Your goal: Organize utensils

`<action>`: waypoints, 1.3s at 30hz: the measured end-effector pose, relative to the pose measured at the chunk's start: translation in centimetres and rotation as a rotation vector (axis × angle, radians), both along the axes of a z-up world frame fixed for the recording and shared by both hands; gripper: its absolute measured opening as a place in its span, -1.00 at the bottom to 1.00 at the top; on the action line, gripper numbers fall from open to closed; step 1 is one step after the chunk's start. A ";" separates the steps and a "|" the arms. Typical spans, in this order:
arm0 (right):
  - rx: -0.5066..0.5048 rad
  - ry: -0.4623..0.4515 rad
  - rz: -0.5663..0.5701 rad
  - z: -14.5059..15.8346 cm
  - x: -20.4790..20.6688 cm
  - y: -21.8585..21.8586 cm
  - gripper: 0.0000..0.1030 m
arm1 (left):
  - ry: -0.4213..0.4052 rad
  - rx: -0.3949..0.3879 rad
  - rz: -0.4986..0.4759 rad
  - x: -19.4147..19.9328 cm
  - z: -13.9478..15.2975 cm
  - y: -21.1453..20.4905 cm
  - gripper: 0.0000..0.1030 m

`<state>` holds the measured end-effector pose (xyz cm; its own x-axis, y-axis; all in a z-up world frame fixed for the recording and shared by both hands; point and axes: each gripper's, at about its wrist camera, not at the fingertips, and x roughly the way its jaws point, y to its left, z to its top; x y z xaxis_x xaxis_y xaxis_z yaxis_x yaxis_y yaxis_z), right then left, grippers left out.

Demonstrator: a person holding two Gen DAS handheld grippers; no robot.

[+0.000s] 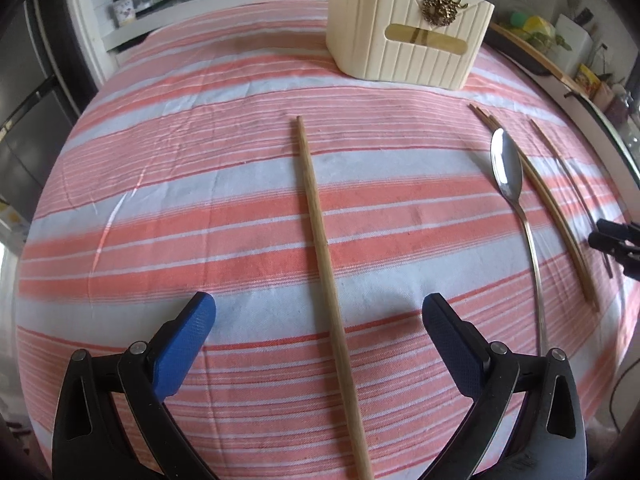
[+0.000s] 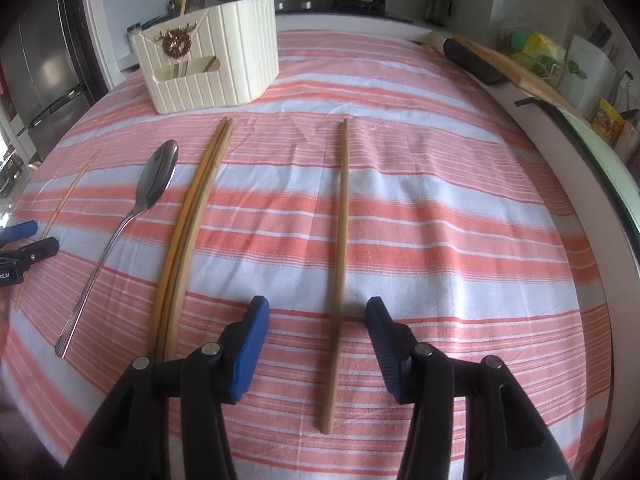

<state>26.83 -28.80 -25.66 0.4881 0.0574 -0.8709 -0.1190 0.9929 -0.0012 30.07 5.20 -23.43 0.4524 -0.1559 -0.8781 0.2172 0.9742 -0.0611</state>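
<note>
A: Looking through the left wrist view first: how much is sorted?

B: Little, I judge. The left tool hangs with its blue pads spread, gripping nothing. A single chopstick lies on the striped cloth between them, untouched. To the right lie a spoon and a bundle of chopsticks just beside it, then a further chopstick near the right tool, which peeks in at the edge.

A: And the holder?

B: The cream holder stands at the far side of the table, well apart from everything lying loose. Sticks show through its front slot.

A: Now the right wrist view.

B: The right tool is also released, pads apart, straddling a lone chopstick without touching it. The chopstick bundle, spoon and far chopstick lie to the left, where the left tool shows. A few sticks poke from the holder.

A: So what is left?

B: Nearly all of it, I think: every loose piece still lies on the cloth.
</note>
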 end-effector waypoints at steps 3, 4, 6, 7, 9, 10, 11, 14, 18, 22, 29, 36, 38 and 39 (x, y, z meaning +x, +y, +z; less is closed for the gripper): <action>0.031 0.092 0.050 0.2 2.1 -0.6 0.01 | 0.044 -0.007 -0.025 1.9 0.2 0.4 0.98; 0.036 0.117 0.061 0.3 2.9 -0.6 0.01 | 0.055 0.008 -0.038 2.7 0.2 0.3 0.97; 0.049 0.163 0.070 0.4 4.9 -0.8 0.00 | 0.070 0.038 -0.055 4.1 -0.1 0.1 0.97; 0.056 0.179 0.071 0.5 6.1 -0.9 -0.01 | 0.077 0.056 -0.064 5.0 -0.2 -0.1 0.96; 0.063 0.203 0.073 0.5 8.3 -1.0 -0.02 | 0.086 0.078 -0.069 6.5 -0.3 -0.5 0.94; 0.061 0.208 0.074 0.6 9.5 -0.9 -0.02 | 0.090 0.083 -0.070 7.2 -0.2 -0.8 0.89; 0.054 0.213 0.075 0.6 10.6 -0.8 -0.04 | 0.093 0.087 -0.071 8.0 -0.1 -1.1 0.85; 0.033 0.217 0.073 0.4 14.4 -0.2 -0.09 | 0.087 0.091 -0.050 10.1 0.3 -1.8 0.57; -0.032 0.194 0.063 0.5 17.8 0.3 -0.75 | 0.074 0.072 -0.035 11.2 0.8 -2.5 -0.28; 0.014 0.159 0.027 0.7 18.7 -0.4 -0.89 | 0.039 0.082 -0.018 11.3 1.1 -2.7 -0.91; 0.184 -0.053 0.002 8.0 13.5 -2.8 -0.89 | -0.131 -0.069 0.011 6.9 7.7 -0.5 -0.92; 0.224 -0.279 0.065 17.6 5.8 -3.6 -0.89 | -0.332 -0.190 -0.032 1.3 16.2 0.6 -0.92; 0.207 -0.338 0.078 19.5 4.2 -3.1 -0.89 | -0.371 -0.227 -0.032 0.3 17.7 1.0 -0.92; 0.200 -0.363 0.081 20.3 3.3 -2.7 -0.89 | -0.385 -0.249 -0.027 0.0 18.4 1.1 -0.92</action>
<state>30.16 -31.48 -5.36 0.7484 0.2583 -0.6109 -0.2237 0.9654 0.1341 30.11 6.32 -5.02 0.7314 -0.3575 -0.5807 0.2952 0.9336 -0.2029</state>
